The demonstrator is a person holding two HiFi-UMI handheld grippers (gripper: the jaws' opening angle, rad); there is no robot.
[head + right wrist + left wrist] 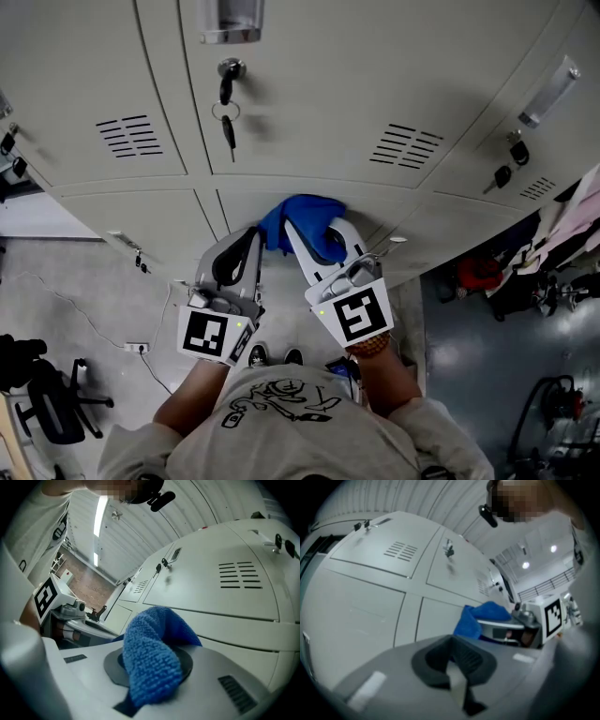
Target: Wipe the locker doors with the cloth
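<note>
- Pinching the blue cloth point(302, 221) is the right gripper point(324, 246). Its jaws are pressed onto a fold of the fabric, and the rest bunches over and past the tips.
- In the right gripper view, the cloth point(151, 641) fills the space at the right gripper point(148, 668) and drapes back over its dark pads.
- In the head view, the cloth sits on the lower locker door point(246, 208), just below the seam under the upper middle door point(309, 84). Contact with the door face cannot be confirmed.
- The left gripper point(247, 246) is held just beside the right one, to its left. Its jaws are drawn together at the tips and hold nothing.
- The left gripper view shows the left gripper point(454, 662) with dark pads meeting around a thin pale sliver. The cloth point(480, 618) and the right gripper's marker cube point(553, 616) lie beyond it.
- The upper middle door has a key in its lock point(228, 71), and a second key point(229, 131) hangs below it.
- Vent slots point(406, 145) are cut low on that door, and another set point(129, 136) is on the door to its left.
- The door at the right carries its own key point(503, 175).
- Both marker cubes face the head camera, the left point(207, 335) and the right point(361, 316).
- An office chair point(52, 403) stands on the floor at lower left.
</note>
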